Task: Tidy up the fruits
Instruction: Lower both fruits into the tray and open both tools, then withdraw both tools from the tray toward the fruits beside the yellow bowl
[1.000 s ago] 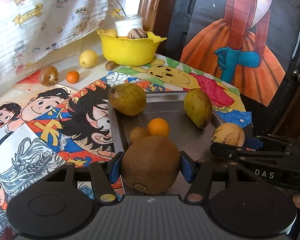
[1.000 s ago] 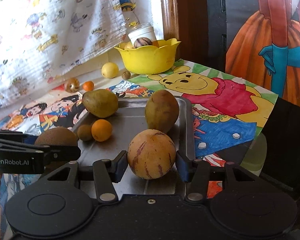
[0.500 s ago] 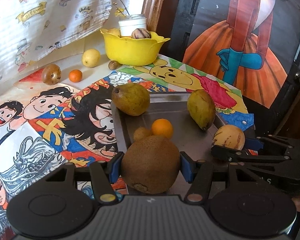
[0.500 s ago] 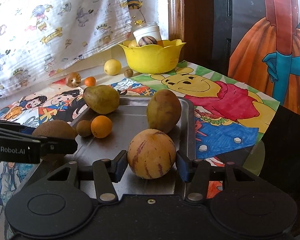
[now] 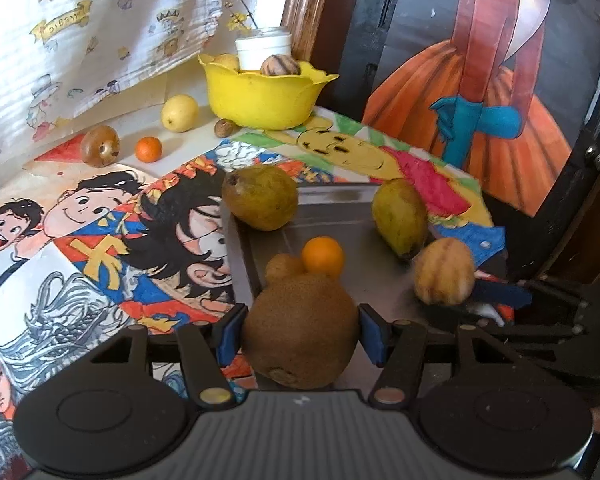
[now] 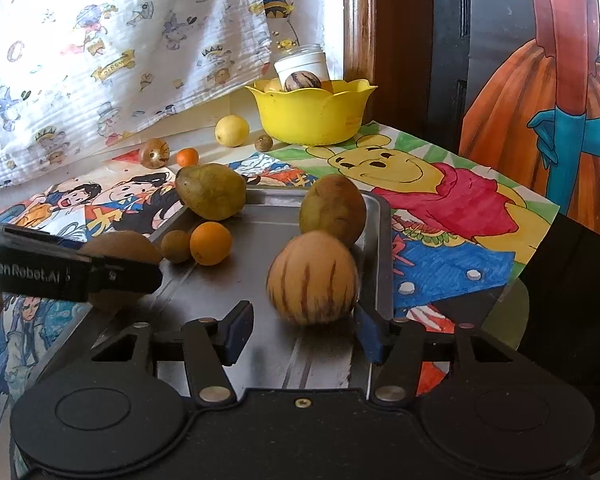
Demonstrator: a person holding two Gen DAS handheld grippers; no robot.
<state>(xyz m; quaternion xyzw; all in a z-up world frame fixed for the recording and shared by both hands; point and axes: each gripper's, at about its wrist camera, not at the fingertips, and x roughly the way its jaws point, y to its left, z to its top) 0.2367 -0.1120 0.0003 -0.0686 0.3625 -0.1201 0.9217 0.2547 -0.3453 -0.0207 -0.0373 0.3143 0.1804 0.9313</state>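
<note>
Placing fruit on grey metal tray (image 6: 372,216)
R gripper (image 6: 304,330) jaws released, striped yellow melon (image 6: 312,278) free; L gripper (image 5: 300,338) jaws clench fuzzy brown kiwi (image 5: 300,340) — set it down next.

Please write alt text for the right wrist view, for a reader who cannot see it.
The open right gripper has a striped melon between its fingers, above a metal tray holding pears and an orange. The left gripper holds a kiwi.

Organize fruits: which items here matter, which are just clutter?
Job:
brown fruit, in left gripper
striped fruit, right gripper jaws open around it
metal tray
pears, orange
yellow bowl

Clutter:
white jar
cartoon posters
curtain
</note>
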